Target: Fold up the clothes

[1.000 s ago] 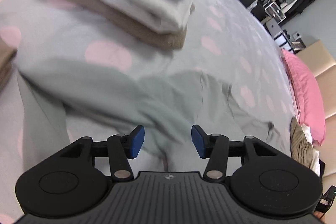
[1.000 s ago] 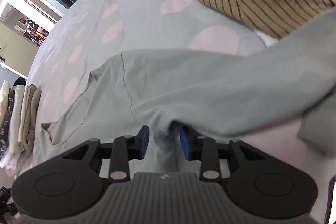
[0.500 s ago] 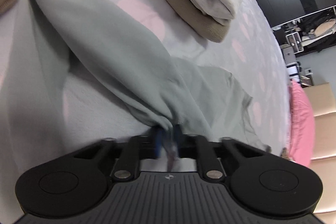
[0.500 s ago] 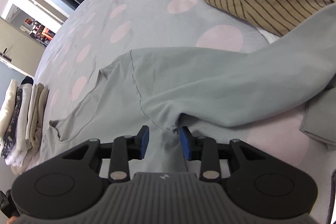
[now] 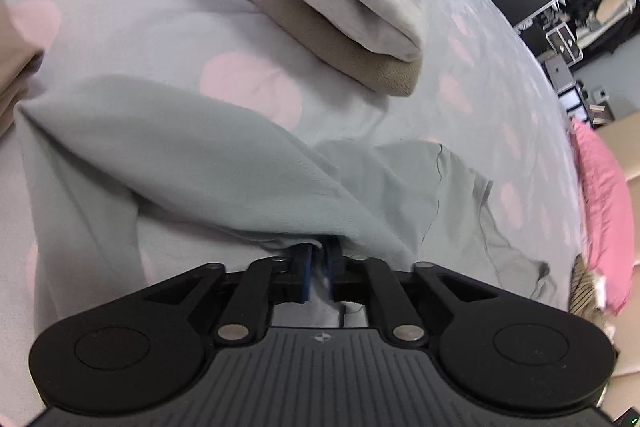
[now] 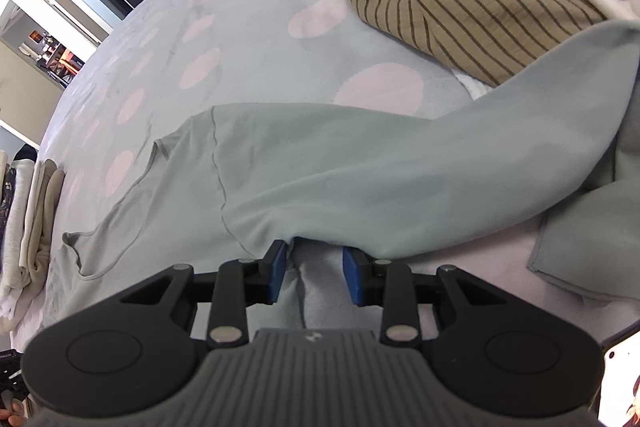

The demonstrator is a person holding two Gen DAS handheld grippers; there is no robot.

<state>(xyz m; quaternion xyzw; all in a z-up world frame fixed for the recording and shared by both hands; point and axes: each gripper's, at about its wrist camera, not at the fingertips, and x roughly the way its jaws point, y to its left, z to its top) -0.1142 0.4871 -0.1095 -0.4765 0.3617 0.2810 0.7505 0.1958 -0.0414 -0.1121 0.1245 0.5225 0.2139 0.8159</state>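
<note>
I'm pinching a fold of the grey-green shirt (image 5: 224,163) in my left gripper (image 5: 319,269) — blue pads clamped tight so the cloth lifts off the spotted bedspread (image 6: 248,11). My right gripper (image 6: 314,269) is hanging parted around loose fabric, gripping nothing — probably lining up its own pinch.

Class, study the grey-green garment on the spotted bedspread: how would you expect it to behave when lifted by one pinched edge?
The grey-green garment is probably floppy: it drapes in soft folds from the left gripper. It likely weighs little, since a small pinch raises a broad fold. Its free end would probably trail on the spotted bedspread.
</note>
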